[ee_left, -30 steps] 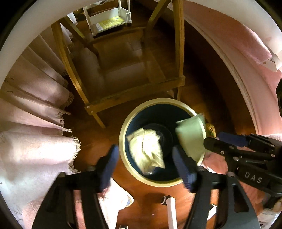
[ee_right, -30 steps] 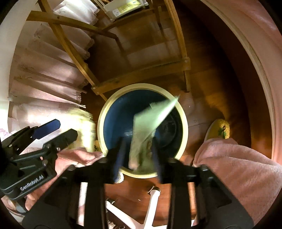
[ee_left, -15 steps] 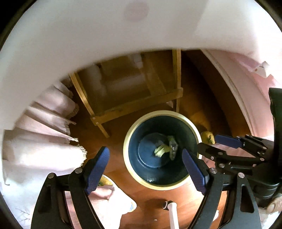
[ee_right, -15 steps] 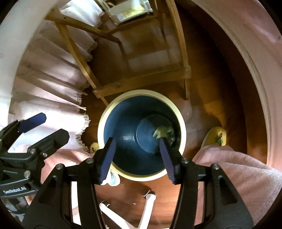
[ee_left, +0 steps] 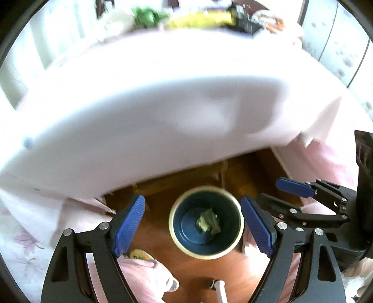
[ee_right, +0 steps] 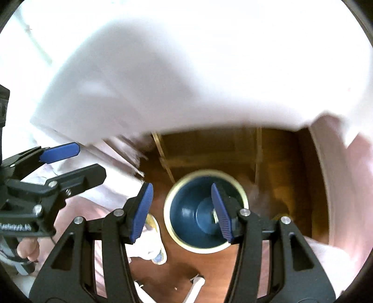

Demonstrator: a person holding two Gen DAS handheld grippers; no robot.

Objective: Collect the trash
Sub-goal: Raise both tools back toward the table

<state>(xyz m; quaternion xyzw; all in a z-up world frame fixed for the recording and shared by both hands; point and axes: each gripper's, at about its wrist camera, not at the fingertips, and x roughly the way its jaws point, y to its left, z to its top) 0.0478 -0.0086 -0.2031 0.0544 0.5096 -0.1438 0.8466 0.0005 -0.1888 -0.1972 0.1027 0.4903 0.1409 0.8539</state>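
Observation:
A dark blue trash bin with a cream rim point(ee_left: 173, 221) stands on the wooden floor below both grippers; it also shows in the right wrist view point(ee_right: 169, 209). Crumpled yellowish paper trash point(ee_left: 208, 221) lies at its bottom. My left gripper point(ee_left: 192, 226) is open and empty, high above the bin. My right gripper point(ee_right: 181, 212) is open and empty, also above the bin, and shows at the right of the left wrist view point(ee_left: 277, 193). The left gripper shows at the left of the right wrist view point(ee_right: 79, 160).
A white-clothed table point(ee_left: 151, 111) fills the upper half of both views, with blurred items point(ee_left: 198, 16) at its far side. Wooden chair legs point(ee_right: 163, 158) stand behind the bin. Pink fabric point(ee_left: 144, 277) and a yellow slipper point(ee_left: 139, 254) lie near the bin.
Both grippers let their paper drop into the bin and opened. Both have risen well above the bin, so the table top now fills the upper view.

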